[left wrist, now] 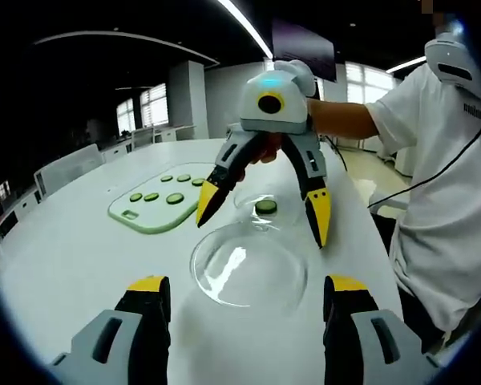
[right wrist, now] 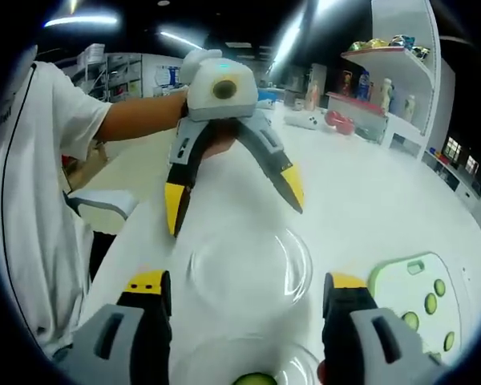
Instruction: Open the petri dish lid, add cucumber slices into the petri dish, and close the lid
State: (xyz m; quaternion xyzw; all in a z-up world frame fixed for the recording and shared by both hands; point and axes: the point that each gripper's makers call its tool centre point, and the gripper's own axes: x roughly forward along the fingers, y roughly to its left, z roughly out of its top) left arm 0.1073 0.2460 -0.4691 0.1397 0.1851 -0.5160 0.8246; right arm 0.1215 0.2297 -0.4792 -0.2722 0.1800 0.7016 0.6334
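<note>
**Left gripper view and right gripper view: lid off, one slice in the dish, both jaws spread**

Left gripper view: the left gripper [left wrist: 240,301] rises from the bottom edge with its yellow-tipped jaws wide apart and nothing between them. Just ahead of it the clear petri dish lid [left wrist: 248,263] lies flat on the white desk [left wrist: 72,257]. Beyond the lid sits the petri dish [left wrist: 266,210], holding one cucumber slice [left wrist: 265,206]. The right gripper [left wrist: 263,215], held by a hand [left wrist: 264,148], hangs above the dish with its jaws spread and gripping nothing; the dish lies between its tips. To the left, a pale green cutting board [left wrist: 156,210] carries more cucumber slices [left wrist: 175,198].

Right gripper view: the right gripper [right wrist: 242,301] has its jaws open and empty. The dish [right wrist: 244,365] lies at the bottom edge between them, with the slice [right wrist: 255,378] partly cut off by the frame. The lid [right wrist: 250,269] rests on the desk [right wrist: 369,216] farther on, and past it the left gripper [right wrist: 234,210] points back with jaws parted. The board [right wrist: 401,285] lies at the lower right, slices [right wrist: 430,303] on it. A person in a white shirt [right wrist: 32,200] stands at the left.
</note>
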